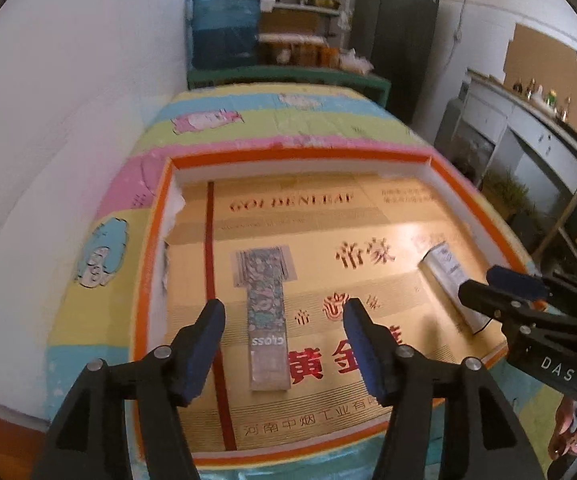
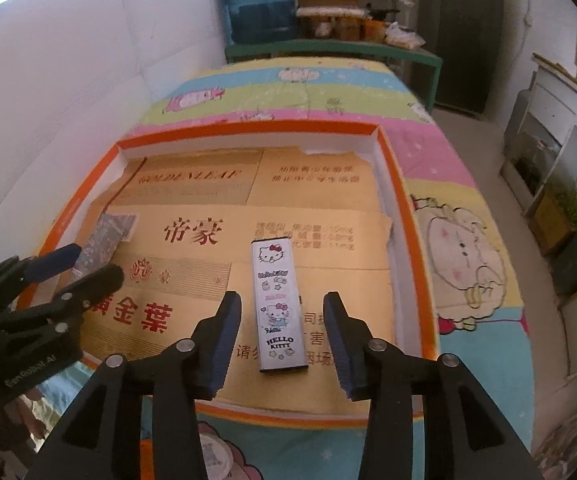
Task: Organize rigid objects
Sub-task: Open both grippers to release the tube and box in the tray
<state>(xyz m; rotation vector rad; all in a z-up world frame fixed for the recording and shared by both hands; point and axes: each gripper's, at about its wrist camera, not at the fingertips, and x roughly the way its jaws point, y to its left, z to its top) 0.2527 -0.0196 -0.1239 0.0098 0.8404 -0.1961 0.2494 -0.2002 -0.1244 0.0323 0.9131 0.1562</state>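
Observation:
A long patterned box marked "closs" lies flat in the orange-rimmed tray, on gold cardboard. My left gripper is open above it, its fingers either side of the box. A white Hello Kitty box lies flat at the tray's right side. My right gripper is open above it, fingers either side. The Hello Kitty box and right gripper also show in the left wrist view. The patterned box and left gripper also show in the right wrist view.
The tray sits on a bed with a colourful cartoon cover. A white wall runs along the left. A green table with a blue water jug stands beyond the bed. Shelves line the right.

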